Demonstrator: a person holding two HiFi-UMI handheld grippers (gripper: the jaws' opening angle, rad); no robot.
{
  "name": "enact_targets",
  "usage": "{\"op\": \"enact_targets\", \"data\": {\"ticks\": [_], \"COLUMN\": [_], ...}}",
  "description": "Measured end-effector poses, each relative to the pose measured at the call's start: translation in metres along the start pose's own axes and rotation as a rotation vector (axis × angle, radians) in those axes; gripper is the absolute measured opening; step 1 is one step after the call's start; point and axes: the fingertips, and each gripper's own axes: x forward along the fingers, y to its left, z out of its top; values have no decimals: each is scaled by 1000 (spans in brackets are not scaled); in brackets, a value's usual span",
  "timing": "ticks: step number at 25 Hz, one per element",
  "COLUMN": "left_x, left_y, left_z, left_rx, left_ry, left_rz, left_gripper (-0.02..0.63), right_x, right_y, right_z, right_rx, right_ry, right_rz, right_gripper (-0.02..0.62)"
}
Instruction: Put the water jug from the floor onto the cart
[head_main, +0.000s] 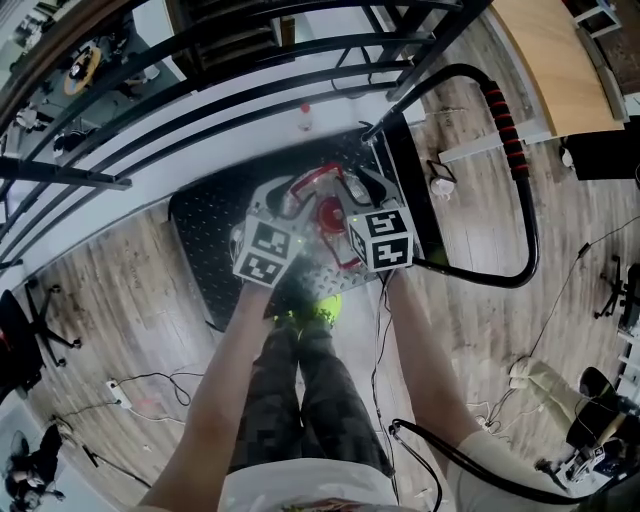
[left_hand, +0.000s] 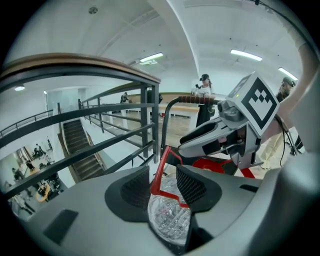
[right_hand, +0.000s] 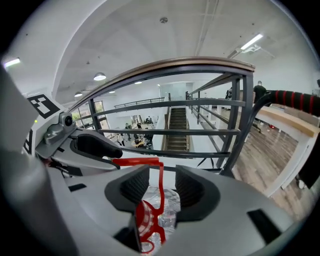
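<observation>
The clear water jug (head_main: 318, 222) with a red cap and red carry handle stands on the black cart deck (head_main: 205, 235). Both grippers reach over it from the near side. My left gripper (head_main: 290, 200) is open; in its own view (left_hand: 164, 185) the thin red handle (left_hand: 158, 172) runs between the pads with a gap on its right side. My right gripper (head_main: 352, 192) is open too; its view (right_hand: 162, 187) has the red handle strip (right_hand: 161, 172) standing free between the pads, above the jug's clear body (right_hand: 171, 204).
The cart's black push handle (head_main: 522, 190) with a red grip curves up at the right. A dark metal railing (head_main: 200, 90) and a drop to stairs lie beyond the cart. Cables and a power strip (head_main: 118, 393) lie on the wood floor. My shoes (head_main: 315, 315) touch the deck's near edge.
</observation>
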Motion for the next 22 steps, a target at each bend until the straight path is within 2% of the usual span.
{"op": "enact_targets", "data": {"ticks": [4,6,9,11,15,22], "left_x": [-19,-32,-49,-61,-83,-106], "left_y": [-1,-4,-14,-21,-34,-57], "left_z": [19,38,67,84,105,117], "left_rx": [87,115,137,127,67,77], "left_ry": [-15,-58,-115,-150,-202,-193], "left_rz": [24,26,-12,-44,-116,-155], "left_gripper": [144,142,110,29,17,14], "right_x": [-32,-47,-65,-76,-98,-133], "right_y": [-1,3,15,25,47,69], "right_z": [20,31,49,61,78,88], "right_rx": [30,63,75,89,86,124], "right_ry": [-64,-99,-136,-156,-181,-196], "right_rz": [-54,-52,-23,-2,11,-13], "right_gripper": [155,127,66,43,26,20]}}
